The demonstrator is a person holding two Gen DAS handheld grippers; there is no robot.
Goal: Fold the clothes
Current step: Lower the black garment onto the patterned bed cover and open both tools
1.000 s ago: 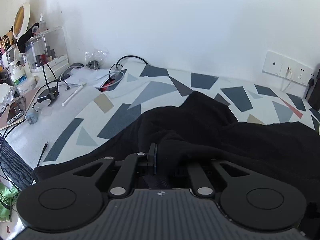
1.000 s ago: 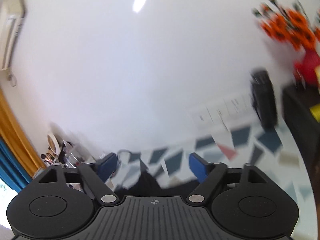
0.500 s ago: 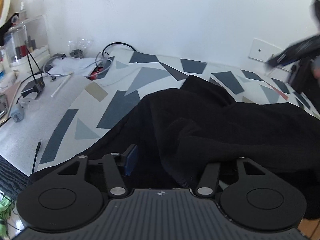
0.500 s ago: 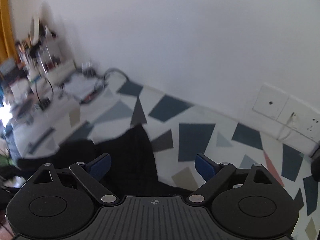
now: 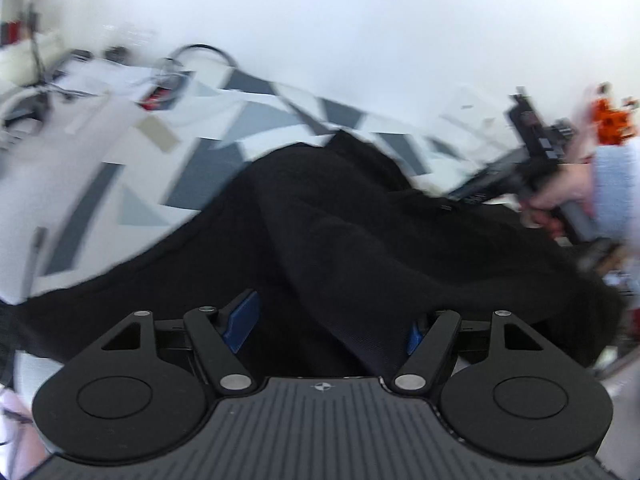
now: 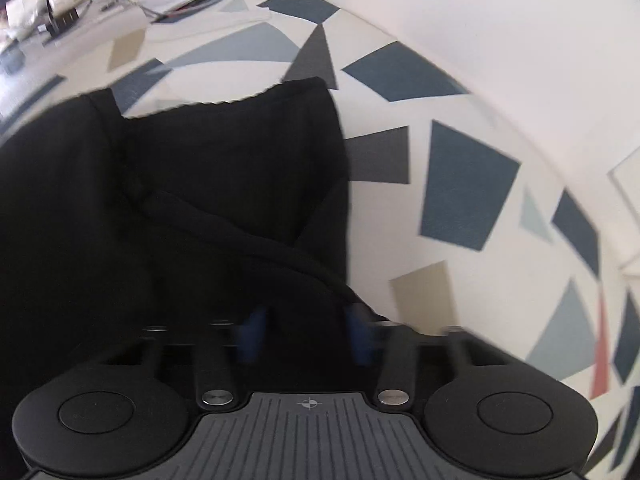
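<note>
Closing our right gripper (image 6: 306, 334) on the black knit garment's (image 6: 224, 200) edge – left gripper (image 5: 328, 326) opening, fabric between its fingers.

One black garment (image 5: 360, 240) lies on one tabletop (image 6: 460, 92) with a pattern of grey and blue patches. Two claws show: the left claw (image 5: 328, 326) and the right claw (image 6: 304, 334). One hand (image 5: 560, 192) with one pale sleeve (image 5: 616, 192) shows in the left wrist view. One bunch of cables (image 5: 192, 60) lies at the far end; their number cannot be told.
</note>
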